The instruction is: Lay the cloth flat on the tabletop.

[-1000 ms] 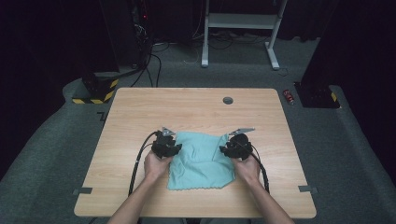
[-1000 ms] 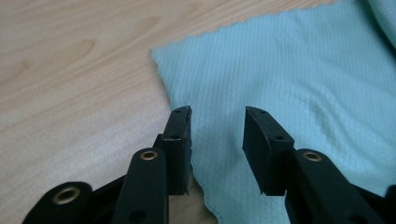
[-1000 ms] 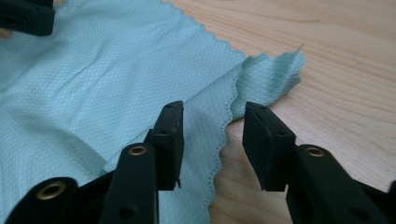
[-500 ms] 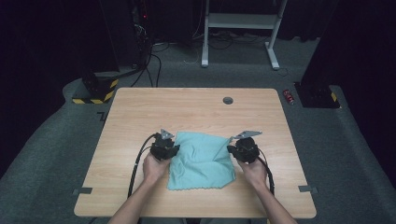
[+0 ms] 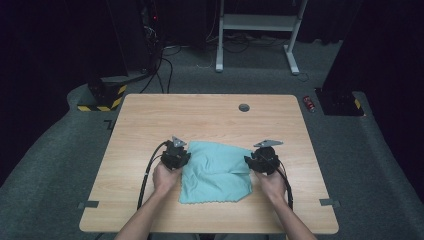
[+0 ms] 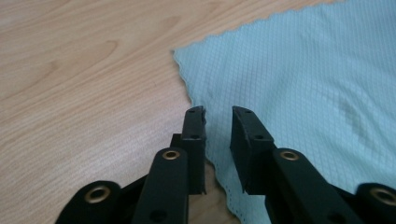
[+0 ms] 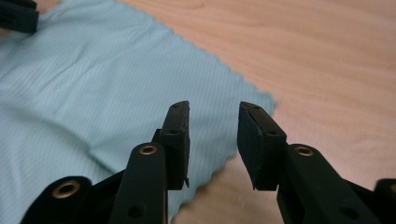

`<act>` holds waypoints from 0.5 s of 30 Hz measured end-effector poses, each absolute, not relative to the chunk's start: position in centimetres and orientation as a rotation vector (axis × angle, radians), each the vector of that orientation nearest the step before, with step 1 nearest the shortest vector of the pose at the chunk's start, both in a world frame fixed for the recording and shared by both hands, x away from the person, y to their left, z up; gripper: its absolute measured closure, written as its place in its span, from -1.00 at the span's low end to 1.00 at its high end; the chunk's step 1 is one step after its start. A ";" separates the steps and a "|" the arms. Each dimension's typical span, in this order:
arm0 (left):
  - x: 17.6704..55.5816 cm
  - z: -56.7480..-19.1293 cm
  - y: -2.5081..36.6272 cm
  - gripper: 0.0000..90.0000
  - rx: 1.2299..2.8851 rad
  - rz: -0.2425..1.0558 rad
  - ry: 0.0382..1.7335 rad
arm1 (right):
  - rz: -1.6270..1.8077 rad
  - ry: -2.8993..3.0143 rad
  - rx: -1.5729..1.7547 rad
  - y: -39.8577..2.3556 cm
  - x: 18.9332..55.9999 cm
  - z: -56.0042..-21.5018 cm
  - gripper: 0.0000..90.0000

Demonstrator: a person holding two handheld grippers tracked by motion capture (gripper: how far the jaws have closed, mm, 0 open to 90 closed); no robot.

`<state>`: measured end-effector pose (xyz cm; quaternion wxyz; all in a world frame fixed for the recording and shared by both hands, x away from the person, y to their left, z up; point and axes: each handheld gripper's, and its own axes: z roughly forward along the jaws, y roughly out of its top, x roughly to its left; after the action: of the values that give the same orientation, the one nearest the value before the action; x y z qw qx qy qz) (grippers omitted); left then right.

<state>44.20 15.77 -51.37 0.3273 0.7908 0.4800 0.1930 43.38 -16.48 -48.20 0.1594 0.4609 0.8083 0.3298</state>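
Note:
A light teal cloth (image 5: 216, 171) lies flat on the wooden table (image 5: 210, 117), near its front middle. My left gripper (image 5: 176, 152) sits at the cloth's left edge and my right gripper (image 5: 262, 159) at its right edge. In the left gripper view the left gripper (image 6: 218, 114) is open just above the cloth's (image 6: 299, 79) scalloped edge, with nothing between its jaws. In the right gripper view the right gripper (image 7: 213, 112) is open over the cloth's (image 7: 93, 79) corner, also holding nothing.
A round grommet hole (image 5: 243, 107) sits near the table's far edge. Bare wood surrounds the cloth on all sides. Tape strips (image 5: 87, 204) mark the table's front corners. A white desk frame (image 5: 257, 25) and cables stand on the floor beyond.
Both grippers have moved outward, away from the cloth's middle to its left and right edges. The cloth now lies spread a little wider and flatter.

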 end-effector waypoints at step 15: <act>45.5 -51.7 14.7 0.53 2.074 0.499 1.233 | 0.770 2.329 1.317 -15.0 46.6 -50.6 0.90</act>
<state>45.53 14.71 -51.66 0.3325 0.7939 0.4719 0.1911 46.62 -15.00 -50.62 0.1777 0.4654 0.8232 0.2722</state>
